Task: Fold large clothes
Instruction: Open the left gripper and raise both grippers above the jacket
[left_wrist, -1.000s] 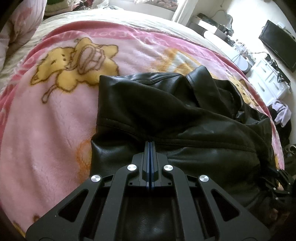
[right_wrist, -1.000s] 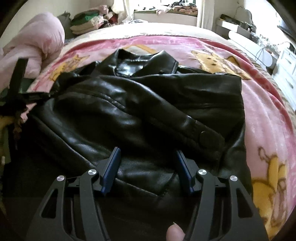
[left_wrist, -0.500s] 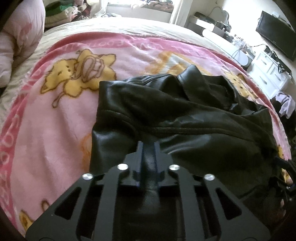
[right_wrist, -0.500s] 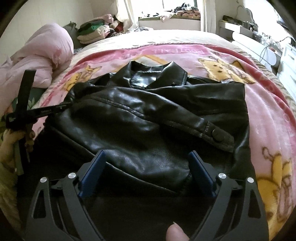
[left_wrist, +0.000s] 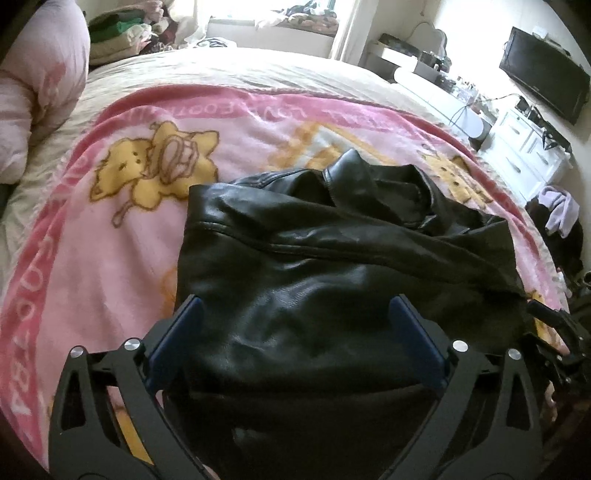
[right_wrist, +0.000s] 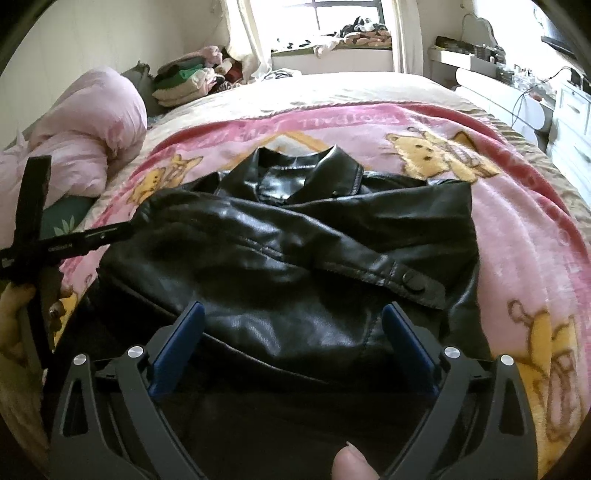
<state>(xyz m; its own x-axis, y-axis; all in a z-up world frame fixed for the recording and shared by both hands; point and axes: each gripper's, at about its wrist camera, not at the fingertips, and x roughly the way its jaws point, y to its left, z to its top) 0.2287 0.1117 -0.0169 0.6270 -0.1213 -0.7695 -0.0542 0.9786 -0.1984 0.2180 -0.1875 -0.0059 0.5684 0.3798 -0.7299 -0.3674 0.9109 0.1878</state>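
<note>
Jacket (right_wrist: 295, 258) of black leather is lying folded on the pink cartoon blanket (right_wrist: 517, 236) over the bed, collar (right_wrist: 306, 173) at the far end, one sleeve (right_wrist: 332, 254) crossing its front. The left gripper (left_wrist: 295, 328) is spreading its jaws wide, and the right gripper (right_wrist: 291, 332) is widening its jaws too; neither is gripping anything, the leather only showing beyond them. A fold seems just released. Next, I judge, both grippers are needing a fresh pinch at the near hem to carry it toward the collar.
</note>
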